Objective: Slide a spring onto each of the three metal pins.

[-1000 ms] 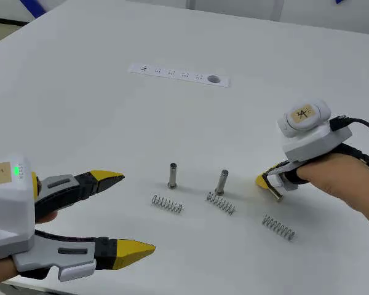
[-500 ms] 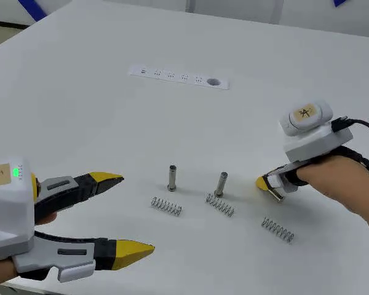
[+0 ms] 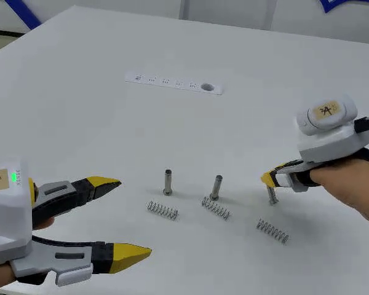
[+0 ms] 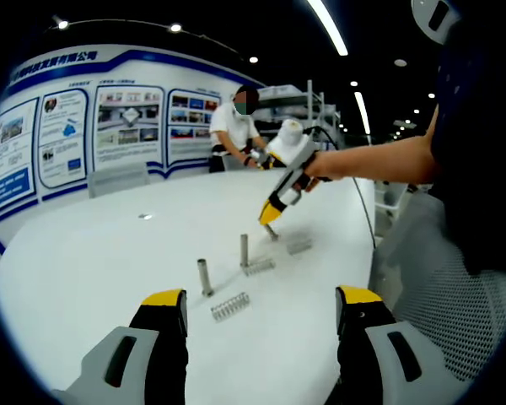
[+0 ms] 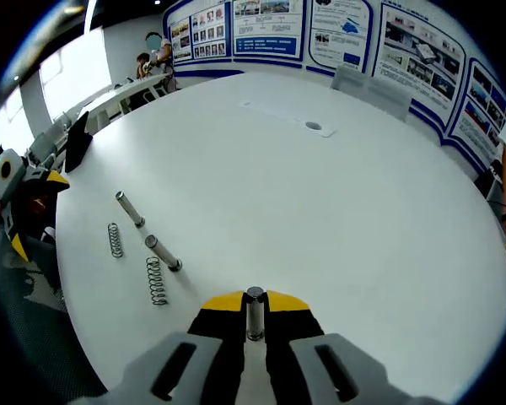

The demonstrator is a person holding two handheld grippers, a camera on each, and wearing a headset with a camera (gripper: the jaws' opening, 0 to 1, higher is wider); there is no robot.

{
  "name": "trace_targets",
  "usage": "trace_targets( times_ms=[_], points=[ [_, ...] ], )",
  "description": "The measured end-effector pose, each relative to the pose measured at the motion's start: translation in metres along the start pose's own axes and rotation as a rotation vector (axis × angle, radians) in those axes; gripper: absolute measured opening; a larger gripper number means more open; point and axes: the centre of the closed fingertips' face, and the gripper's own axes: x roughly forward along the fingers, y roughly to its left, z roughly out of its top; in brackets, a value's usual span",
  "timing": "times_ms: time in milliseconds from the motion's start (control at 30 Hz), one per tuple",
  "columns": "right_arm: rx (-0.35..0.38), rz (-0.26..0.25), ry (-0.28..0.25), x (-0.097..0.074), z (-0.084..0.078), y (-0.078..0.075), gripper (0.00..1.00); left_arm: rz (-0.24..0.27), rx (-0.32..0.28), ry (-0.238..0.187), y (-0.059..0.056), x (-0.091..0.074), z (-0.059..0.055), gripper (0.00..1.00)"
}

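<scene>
Two metal pins (image 3: 168, 182) (image 3: 216, 187) stand upright on the white table. A spring lies in front of each: the left spring (image 3: 162, 211) and the middle spring (image 3: 216, 208). A third spring (image 3: 272, 231) lies further right. My right gripper (image 3: 268, 180) is shut on a third pin (image 3: 272, 195), held nearly upright with its lower end at the table; its own view shows that pin (image 5: 254, 312) between the yellow tips. My left gripper (image 3: 135, 216) hovers open at the near left, well apart from the pins (image 4: 205, 278) (image 4: 244, 251).
A white socket strip (image 3: 172, 82) is set flush into the table (image 3: 80, 92) far behind the pins. A person (image 4: 234, 135) stands at the table's far side in the left gripper view. Bare table lies all around the pins and springs.
The right gripper has turned the held pin from a slant to nearly upright and shifted slightly right. The left gripper stays open in place. The head camera has shifted a little.
</scene>
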Motion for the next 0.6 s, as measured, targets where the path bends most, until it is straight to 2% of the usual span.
trace_targets(
  times_ms=[233, 600],
  points=[
    [0.016, -0.012, -0.025, -0.011, -0.009, 0.002, 0.08, -0.004, 0.003, -0.003, 0.000, 0.001, 0.002, 0.73],
    [0.021, -0.019, -0.023, -0.015, -0.015, 0.003, 0.08, -0.003, 0.003, -0.001, 0.000, 0.000, 0.001, 0.73]
  ],
)
